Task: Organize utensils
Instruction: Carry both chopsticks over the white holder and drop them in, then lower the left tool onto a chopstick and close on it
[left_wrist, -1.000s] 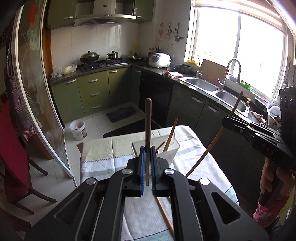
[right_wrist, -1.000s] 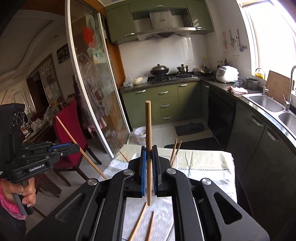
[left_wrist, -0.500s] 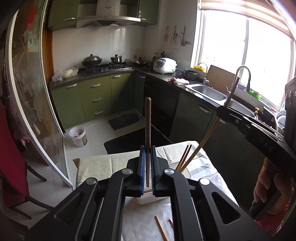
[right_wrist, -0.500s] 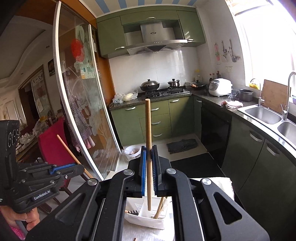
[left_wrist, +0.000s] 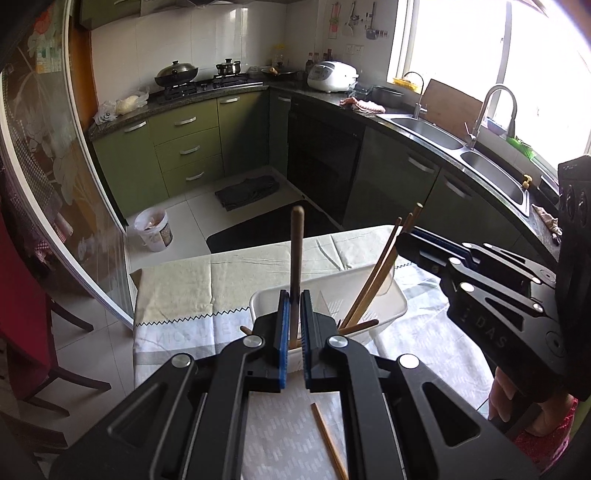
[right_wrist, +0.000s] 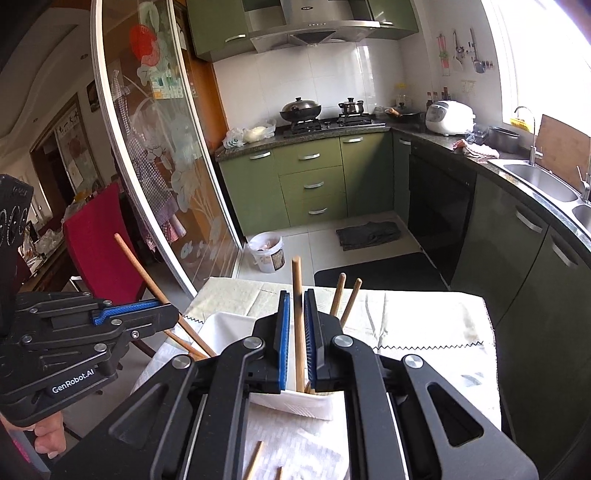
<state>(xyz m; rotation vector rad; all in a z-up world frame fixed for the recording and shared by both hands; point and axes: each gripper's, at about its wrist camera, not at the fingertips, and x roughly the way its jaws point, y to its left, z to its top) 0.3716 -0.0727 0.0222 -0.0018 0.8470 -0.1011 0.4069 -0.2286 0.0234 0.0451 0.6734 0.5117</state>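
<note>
So both hands had come down toward the white holder compared with a second earlier, when it sat small and far off on the cloth. In the left wrist view our left gripper (left_wrist: 291, 328) was clamped tight on one wooden chopstick (left_wrist: 295, 266), standing upright mid-frame, its lower end right over the near side of the white utensil holder (left_wrist: 384, 295). Our right gripper (right_wrist: 295, 332) was pinched shut on its own chopstick (right_wrist: 298, 325) too, the lower end dipping toward the holder (right_wrist: 229, 325), though we couldn't tell if it had touched bottom.

Our read: this was the drop-in step, both sticks nearly in, release not yet done.

Nearest to us, at the bottom of the left view, a loose chopstick (left_wrist: 328, 439) lay on the counter (left_wrist: 184, 288), so more pickups were left. A few chopsticks (left_wrist: 376, 273) already leaned in the holder's right side, close to the right gripper's fingers, which might get nudged. The two grippers were crowding the same small holder, so that was our main worry.

Farther back: a small bucket (left_wrist: 153, 229) on the floor, green cabinets (left_wrist: 184, 147), a rice cooker (left_wrist: 332, 75) and the sink (left_wrist: 424, 129) at upper right.
</note>
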